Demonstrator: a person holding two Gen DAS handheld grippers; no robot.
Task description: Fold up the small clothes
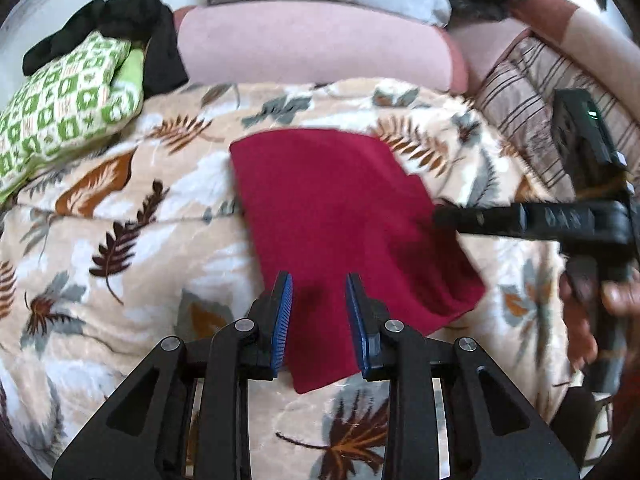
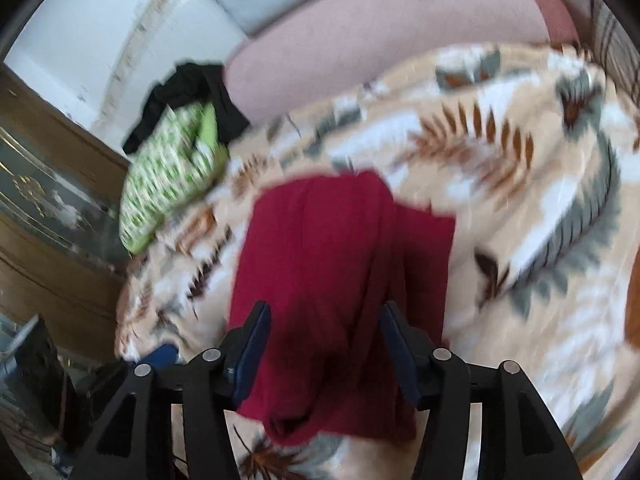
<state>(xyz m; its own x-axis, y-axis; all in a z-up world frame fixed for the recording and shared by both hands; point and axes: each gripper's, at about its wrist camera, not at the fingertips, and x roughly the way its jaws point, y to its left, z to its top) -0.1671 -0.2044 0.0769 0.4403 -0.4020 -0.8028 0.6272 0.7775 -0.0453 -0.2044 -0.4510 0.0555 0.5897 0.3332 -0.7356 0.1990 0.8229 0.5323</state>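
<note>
Left wrist view: we hold both grippers with jaws spread, left gripper (image 1: 319, 286) and right gripper (image 2: 325, 318), above the folded dark-red cloth (image 1: 340, 216) lying on the leaf-patterned beige blanket (image 1: 120, 208).

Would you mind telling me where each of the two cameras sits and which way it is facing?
Left wrist: on the left gripper, angled down at the red garment on the leaf-print blanket; its blue pads, the right gripper and a hand show.
Right wrist: on the right gripper, angled down at the same garment; only its own fingers show.
Shared: garment, blanket, green patterned pillow, pink cushion.
</note>
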